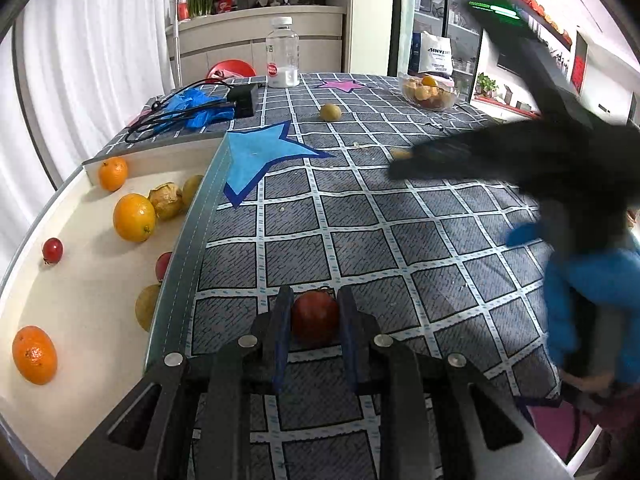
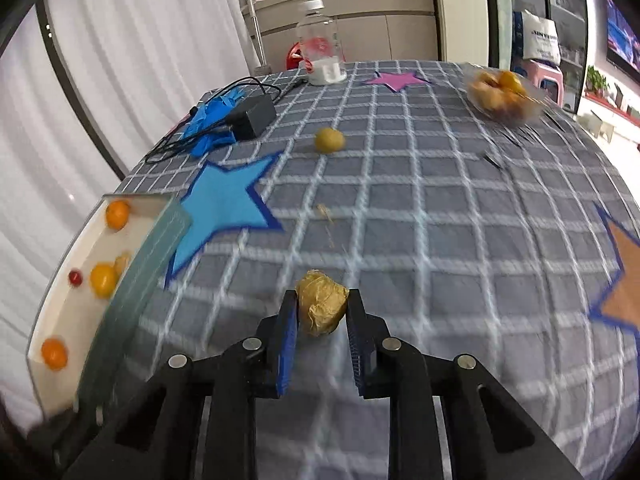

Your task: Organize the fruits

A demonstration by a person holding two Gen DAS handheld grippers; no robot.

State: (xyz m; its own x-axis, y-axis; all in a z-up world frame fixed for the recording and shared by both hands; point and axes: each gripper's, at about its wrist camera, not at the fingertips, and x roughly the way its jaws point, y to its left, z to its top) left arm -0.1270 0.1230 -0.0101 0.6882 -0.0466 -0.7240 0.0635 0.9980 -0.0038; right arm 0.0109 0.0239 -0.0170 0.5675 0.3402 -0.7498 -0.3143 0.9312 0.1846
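Sorting fruit, partway through

Several fruits already lie in the tray (image 1: 80, 300); left gripper (image 1: 314, 308) clenches a red fruit (image 1: 315, 317), right gripper (image 2: 322, 312) grasps a husked fruit (image 2: 321, 307); one yellow fruit (image 2: 329, 140) waits on the tablecloth (image 2: 440, 240).

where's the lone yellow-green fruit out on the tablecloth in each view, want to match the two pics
Left wrist view: the yellow-green fruit lies in the upper middle, beyond the blue star, below and right of the plastic bottle.
Right wrist view: the same fruit is upper middle, up and right of the star.
Shared landmark: the blue star, which lies nearer the camera than the fruit in both.
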